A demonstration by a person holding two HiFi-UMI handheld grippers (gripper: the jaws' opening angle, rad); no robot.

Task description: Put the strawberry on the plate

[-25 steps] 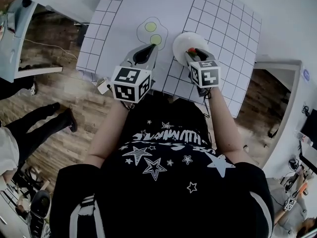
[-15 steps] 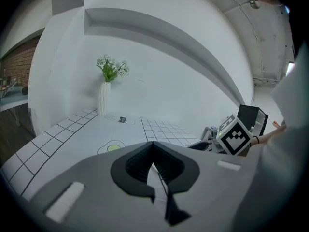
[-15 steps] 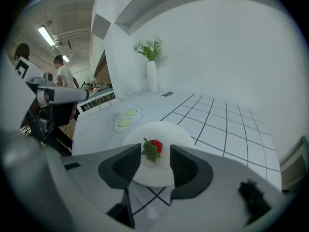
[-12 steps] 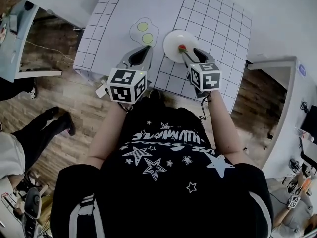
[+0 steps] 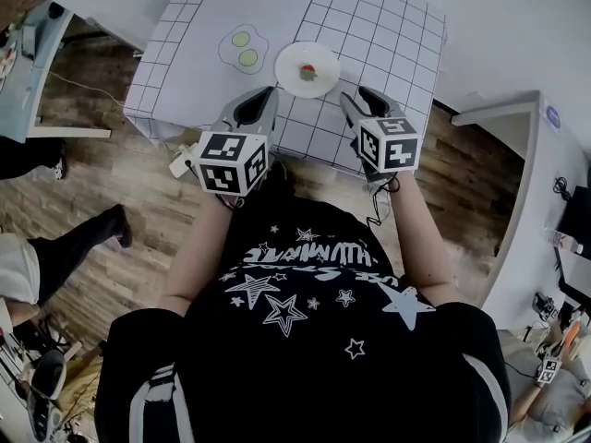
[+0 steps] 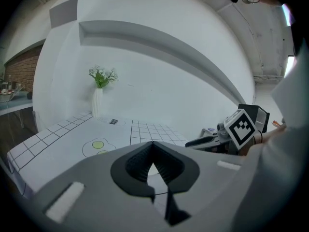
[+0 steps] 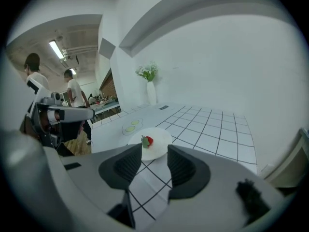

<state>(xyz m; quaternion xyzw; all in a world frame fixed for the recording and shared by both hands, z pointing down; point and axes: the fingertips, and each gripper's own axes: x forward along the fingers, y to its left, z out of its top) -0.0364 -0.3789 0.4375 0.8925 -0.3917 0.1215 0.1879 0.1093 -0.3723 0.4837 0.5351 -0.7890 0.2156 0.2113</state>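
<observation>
Strawberry (image 7: 147, 140), small, red and green-capped, lies on the round white plate (image 7: 161, 148) near the gridded bench's (image 5: 388, 26) front edge. It is straight ahead of the right claw (image 7: 154, 154), whose jaws gape empty. The left claw (image 6: 153, 150) is closed.

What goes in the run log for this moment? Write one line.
strawberry: on plate | right gripper: jaws open, empty, short of plate | left gripper: jaws shut, empty | task: looks done

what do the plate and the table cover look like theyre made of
Plate: smooth white, likely ceramic or plastic; even surface, can't tell which. Table cover: looks like printed cloth or vinyl; black grid lines, edge seems to hang over the table.
</observation>
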